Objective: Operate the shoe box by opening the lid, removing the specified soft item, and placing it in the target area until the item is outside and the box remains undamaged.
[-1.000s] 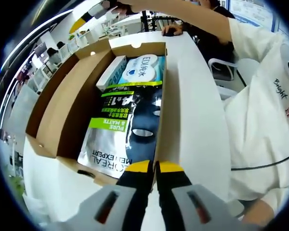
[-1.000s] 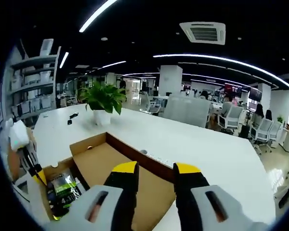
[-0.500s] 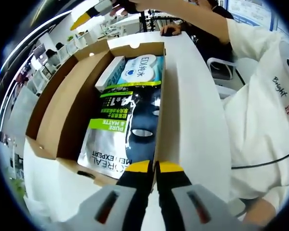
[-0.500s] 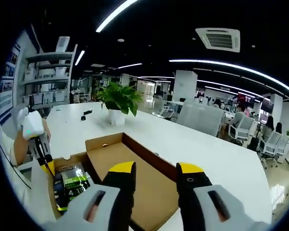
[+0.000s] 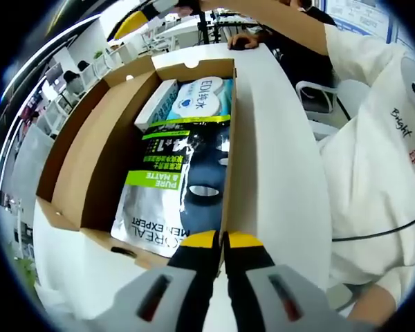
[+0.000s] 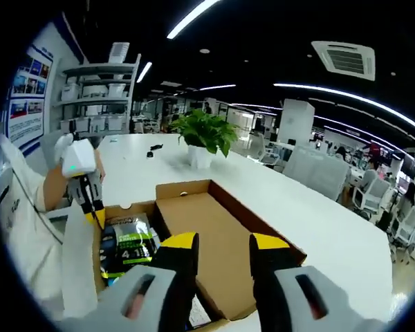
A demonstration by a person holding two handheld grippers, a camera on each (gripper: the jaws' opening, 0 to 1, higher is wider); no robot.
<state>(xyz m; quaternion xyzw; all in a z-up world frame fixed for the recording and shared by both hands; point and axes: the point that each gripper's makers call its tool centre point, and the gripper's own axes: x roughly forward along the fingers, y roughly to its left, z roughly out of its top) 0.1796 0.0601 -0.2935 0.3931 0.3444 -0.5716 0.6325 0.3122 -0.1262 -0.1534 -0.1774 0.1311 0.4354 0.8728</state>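
Note:
The brown shoe box [image 5: 97,152] lies open on the white table, its lid folded out flat to the left. Inside lie a silver, green and black face-mask pack [image 5: 173,187], a blue-and-white wipes pack [image 5: 200,97] and a small white carton [image 5: 155,104]. My left gripper [image 5: 222,240] is shut on the near end of the box's right wall. My right gripper [image 6: 225,245] is open and hovers above the lid [image 6: 207,228]. In the right gripper view the mask pack [image 6: 128,245] sits left of its jaws, with the left gripper [image 6: 93,211] at the box's corner.
A potted plant [image 6: 204,135] stands on the table [image 6: 318,235] beyond the box, with small dark items near it. The person's white sleeve [image 5: 373,159] hangs right of the box. Another person sits at the table's far end [image 5: 290,41]. Chairs and shelves ring the table.
The right gripper's view has swung in over the box, so the box and its contents look nearer and more central. The left gripper and the box have stayed put.

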